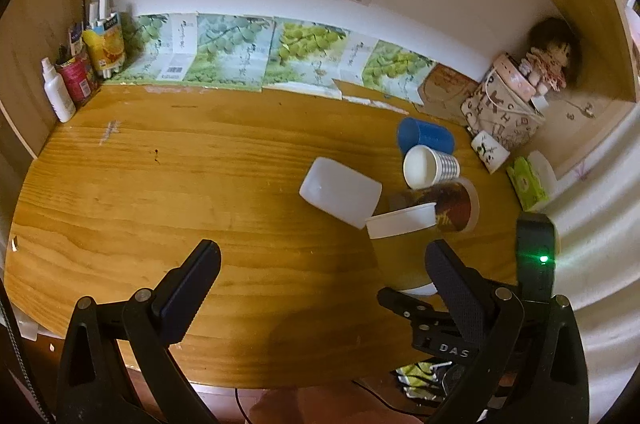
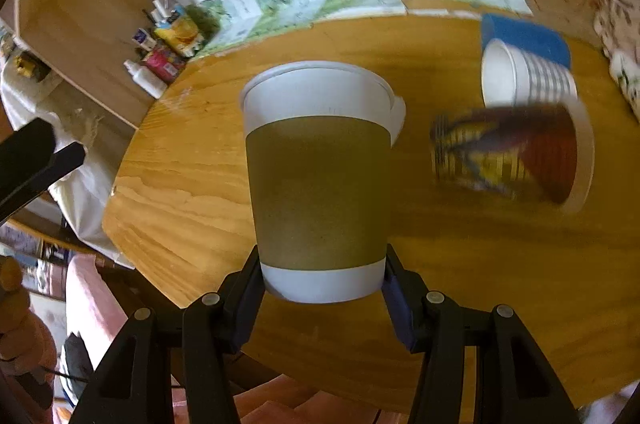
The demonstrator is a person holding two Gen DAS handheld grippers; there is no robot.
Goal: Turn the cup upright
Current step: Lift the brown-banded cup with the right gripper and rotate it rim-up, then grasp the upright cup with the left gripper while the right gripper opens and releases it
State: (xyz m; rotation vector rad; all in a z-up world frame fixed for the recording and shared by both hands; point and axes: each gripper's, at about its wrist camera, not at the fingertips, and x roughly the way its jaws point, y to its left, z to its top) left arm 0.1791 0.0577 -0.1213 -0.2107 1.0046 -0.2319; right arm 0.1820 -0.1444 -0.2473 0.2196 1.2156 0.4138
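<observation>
- The right gripper clamps the white paper cup with a brown sleeve low, near its base; the top-heavy cup could tip or slip out.
- The cup is rim-up above the wooden table, close to a patterned cup lying down (easily knocked).
- The left gripper hangs spread wide, empty.

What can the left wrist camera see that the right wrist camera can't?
Only the left wrist view shows the doll in the corner, the patterned bag, the green packet, and the open left hand-held gripper holding nothing. Only the right wrist view shows the right hand-held gripper shut on the base of the brown-sleeved cup, rim up. Both show the wooden table, the blue cup, the striped cup and the printed cup, all on their sides.
</observation>
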